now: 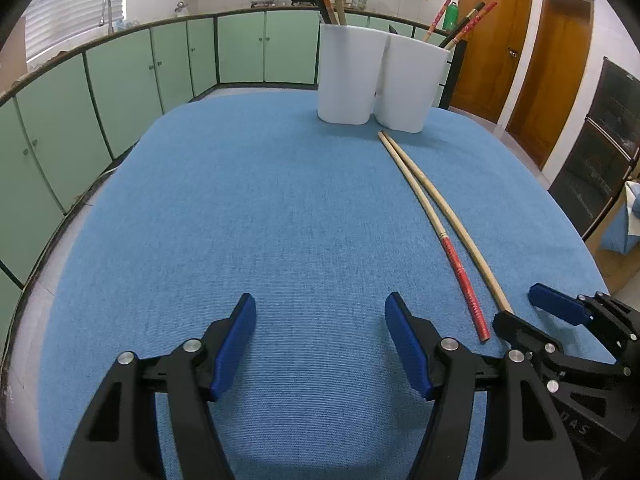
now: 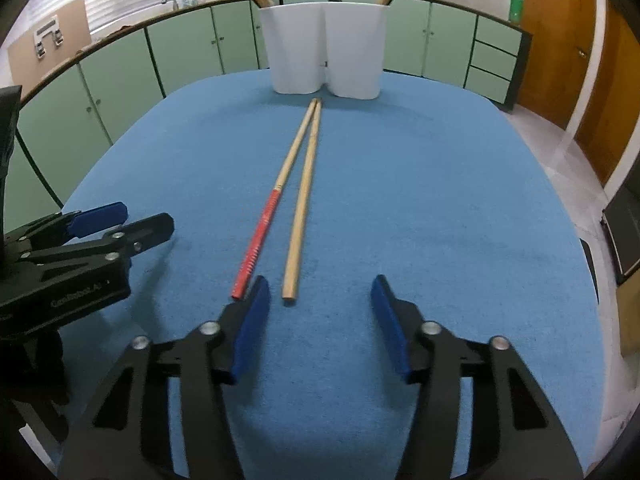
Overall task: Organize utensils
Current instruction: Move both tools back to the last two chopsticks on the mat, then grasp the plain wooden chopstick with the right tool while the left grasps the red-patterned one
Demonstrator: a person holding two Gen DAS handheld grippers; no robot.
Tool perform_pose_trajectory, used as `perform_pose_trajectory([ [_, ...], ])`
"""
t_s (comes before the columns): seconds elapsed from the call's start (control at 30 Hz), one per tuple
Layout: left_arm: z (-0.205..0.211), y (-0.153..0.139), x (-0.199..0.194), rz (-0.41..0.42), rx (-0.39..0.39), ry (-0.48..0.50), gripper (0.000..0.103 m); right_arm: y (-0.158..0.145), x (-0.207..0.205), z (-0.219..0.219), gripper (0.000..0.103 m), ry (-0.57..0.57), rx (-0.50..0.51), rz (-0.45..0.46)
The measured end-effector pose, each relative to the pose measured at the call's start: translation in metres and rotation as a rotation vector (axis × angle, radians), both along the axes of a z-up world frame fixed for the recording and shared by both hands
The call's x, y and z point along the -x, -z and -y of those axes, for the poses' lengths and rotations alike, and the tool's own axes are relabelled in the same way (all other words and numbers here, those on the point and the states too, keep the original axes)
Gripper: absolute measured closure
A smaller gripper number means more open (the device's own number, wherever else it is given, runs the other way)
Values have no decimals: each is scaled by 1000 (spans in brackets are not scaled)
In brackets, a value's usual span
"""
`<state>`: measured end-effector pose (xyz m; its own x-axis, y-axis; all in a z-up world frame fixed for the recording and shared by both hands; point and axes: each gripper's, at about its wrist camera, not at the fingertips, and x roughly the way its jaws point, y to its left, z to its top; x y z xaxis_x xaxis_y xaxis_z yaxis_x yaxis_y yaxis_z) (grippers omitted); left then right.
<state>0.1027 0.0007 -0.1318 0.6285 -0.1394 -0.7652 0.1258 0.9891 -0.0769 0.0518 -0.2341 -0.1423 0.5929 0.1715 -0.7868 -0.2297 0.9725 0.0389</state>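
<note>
Two chopsticks lie side by side on the blue tablecloth (image 2: 440, 208): a red-handled one (image 2: 264, 232) (image 1: 460, 264) and a plain bamboo one (image 2: 300, 208) (image 1: 476, 248), tips pointing at a white two-compartment holder (image 2: 324, 52) (image 1: 380, 80) at the far edge. Several chopsticks stand in both compartments. My right gripper (image 2: 316, 296) is open and empty, its fingers just short of the near ends of the two chopsticks. My left gripper (image 1: 320, 316) is open and empty over bare cloth, left of the chopsticks. Each gripper shows in the other's view: the right (image 1: 520, 308), the left (image 2: 140, 220).
The table stands in a kitchen with green cabinets (image 1: 120, 80) behind and to the left. Wooden doors (image 1: 532, 60) are at the right. A dark oven or cabinet (image 1: 600, 152) stands beside the table's right edge.
</note>
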Motion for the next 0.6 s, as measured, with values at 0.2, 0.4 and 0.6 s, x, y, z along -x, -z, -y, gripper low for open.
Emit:
perform_pose_trajectory([
  [0.2, 3, 1, -1, 0, -17, 5, 37, -1, 2, 1, 97, -14, -29, -2],
  [0.4, 13, -2, 3, 0, -13, 30, 37, -5, 7, 13, 97, 13, -63, 13],
  [0.6, 43, -7, 10, 0, 22, 96, 37, -5, 7, 44, 97, 88, -65, 14],
])
